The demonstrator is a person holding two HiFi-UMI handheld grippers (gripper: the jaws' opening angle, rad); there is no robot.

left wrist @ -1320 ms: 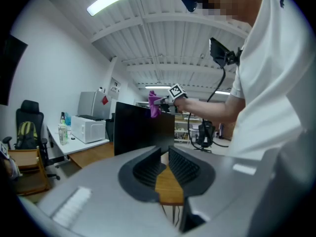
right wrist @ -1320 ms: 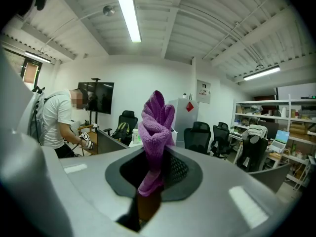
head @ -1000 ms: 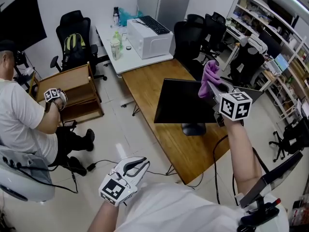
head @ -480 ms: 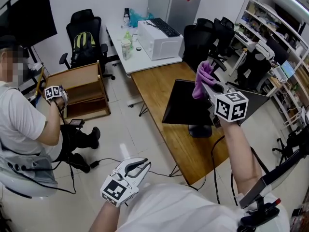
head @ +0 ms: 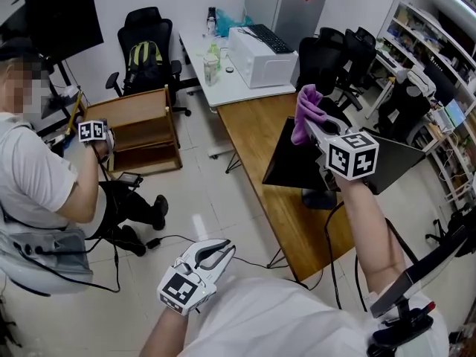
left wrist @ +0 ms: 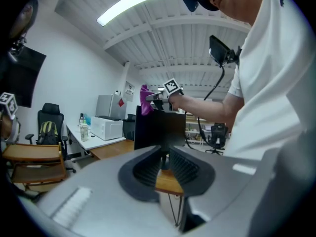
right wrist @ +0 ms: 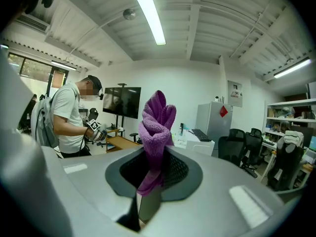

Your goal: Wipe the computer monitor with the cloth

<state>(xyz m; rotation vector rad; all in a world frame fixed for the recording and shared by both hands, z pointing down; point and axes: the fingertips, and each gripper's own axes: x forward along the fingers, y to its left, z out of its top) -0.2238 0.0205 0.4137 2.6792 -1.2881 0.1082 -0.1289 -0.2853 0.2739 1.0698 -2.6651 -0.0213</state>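
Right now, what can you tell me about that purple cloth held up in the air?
The purple fluffy terry-like cloth is bunched into a twisted roll that sticks out past the jaws. The right tool is shut on its middle, and a thin tail trails back between the jaws. It is raised by the top corner of the black flat monitor; whether they touch I cannot tell.

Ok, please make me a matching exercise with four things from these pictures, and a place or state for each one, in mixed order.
Things:
1. cloth
2. monitor
3. left gripper
4. keyboard

Places or states:
A. lying on top of the white appliance
B. standing on the wooden table
C. clamped in the right gripper
D. shut, with nothing between its jaws

Pairs: 1-C, 2-B, 3-D, 4-A
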